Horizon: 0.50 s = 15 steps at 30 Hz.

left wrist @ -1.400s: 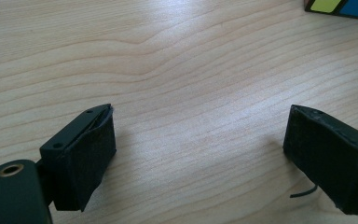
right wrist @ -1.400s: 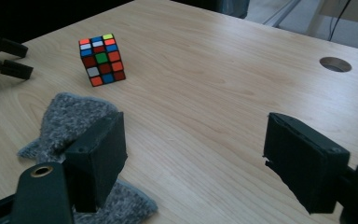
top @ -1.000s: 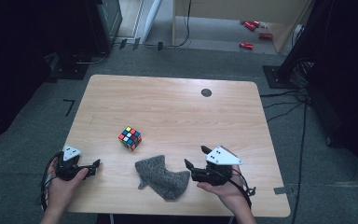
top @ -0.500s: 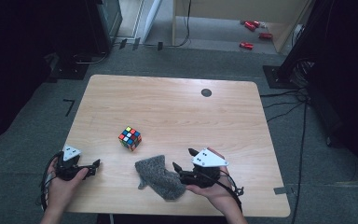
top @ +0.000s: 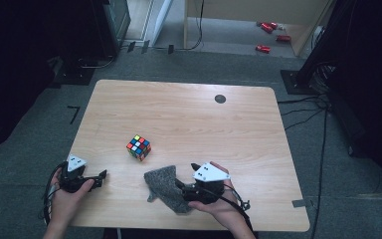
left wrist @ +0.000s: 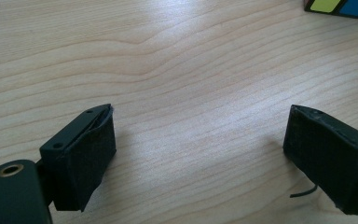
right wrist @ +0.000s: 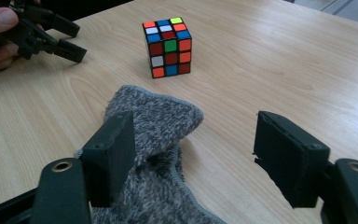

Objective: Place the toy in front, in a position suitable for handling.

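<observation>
A grey knitted cloth (top: 163, 185) lies crumpled near the table's front edge, right of centre. My right gripper (top: 185, 175) reaches over its right part, jaws open. In the right gripper view the left jaw stands over the cloth (right wrist: 154, 121) and the right jaw over bare wood, neither pad pressing; the right gripper (right wrist: 193, 135) holds nothing. A scrambled colour cube (top: 138, 148) sits just beyond the cloth, also seen as the cube (right wrist: 169, 46). My left gripper (top: 101, 178) rests open at the front left corner, bare wood between the jaws of the left gripper (left wrist: 200, 140).
The wooden table (top: 189, 109) has a small black round disc (top: 220, 98) near its far edge. Red items (top: 268, 37) lie on the floor beyond. Cables (top: 323, 129) run along the floor at the right. Dark equipment stands at the left and right.
My right gripper has moved left along the front edge until its jaws reach over the grey cloth. The left gripper, the cube and the cloth have stayed put.
</observation>
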Each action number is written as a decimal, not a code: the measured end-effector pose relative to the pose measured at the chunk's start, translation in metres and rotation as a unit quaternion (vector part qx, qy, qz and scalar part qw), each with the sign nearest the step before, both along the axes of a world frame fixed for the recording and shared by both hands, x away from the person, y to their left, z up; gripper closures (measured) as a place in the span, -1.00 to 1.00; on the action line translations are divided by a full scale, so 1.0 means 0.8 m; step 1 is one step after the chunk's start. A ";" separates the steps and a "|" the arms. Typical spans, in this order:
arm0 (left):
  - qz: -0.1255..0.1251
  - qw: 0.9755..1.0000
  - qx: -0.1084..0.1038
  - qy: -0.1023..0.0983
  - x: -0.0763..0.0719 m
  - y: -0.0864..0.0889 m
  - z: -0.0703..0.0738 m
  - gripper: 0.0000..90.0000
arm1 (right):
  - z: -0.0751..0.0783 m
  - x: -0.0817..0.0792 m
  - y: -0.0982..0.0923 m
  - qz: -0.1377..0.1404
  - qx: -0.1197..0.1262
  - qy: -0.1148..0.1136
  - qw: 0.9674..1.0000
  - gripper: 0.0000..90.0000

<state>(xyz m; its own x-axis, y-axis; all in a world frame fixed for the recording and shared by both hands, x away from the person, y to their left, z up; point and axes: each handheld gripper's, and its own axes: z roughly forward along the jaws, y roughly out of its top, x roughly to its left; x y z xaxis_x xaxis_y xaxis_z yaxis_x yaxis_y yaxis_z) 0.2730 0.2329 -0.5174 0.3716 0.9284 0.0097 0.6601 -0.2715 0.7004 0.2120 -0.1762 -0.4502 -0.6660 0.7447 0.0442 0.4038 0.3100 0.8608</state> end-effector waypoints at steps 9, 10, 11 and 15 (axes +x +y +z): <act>0.000 1.000 0.000 0.000 0.000 0.000 0.000 -0.78 | -0.021 -0.004 0.019 0.032 -0.004 0.029 0.999 -0.23; 0.000 1.000 0.000 0.000 0.000 0.000 0.000 -0.78 | -0.023 -0.004 0.021 0.034 -0.007 0.030 0.999 -0.22; 0.000 1.000 0.000 0.000 0.000 0.000 0.000 -0.78 | -0.026 -0.004 0.024 0.038 -0.010 0.034 0.999 -0.22; 0.000 1.000 0.000 0.000 0.000 0.000 0.000 -0.78 | -0.041 -0.003 0.031 0.051 -0.022 0.054 0.997 -0.22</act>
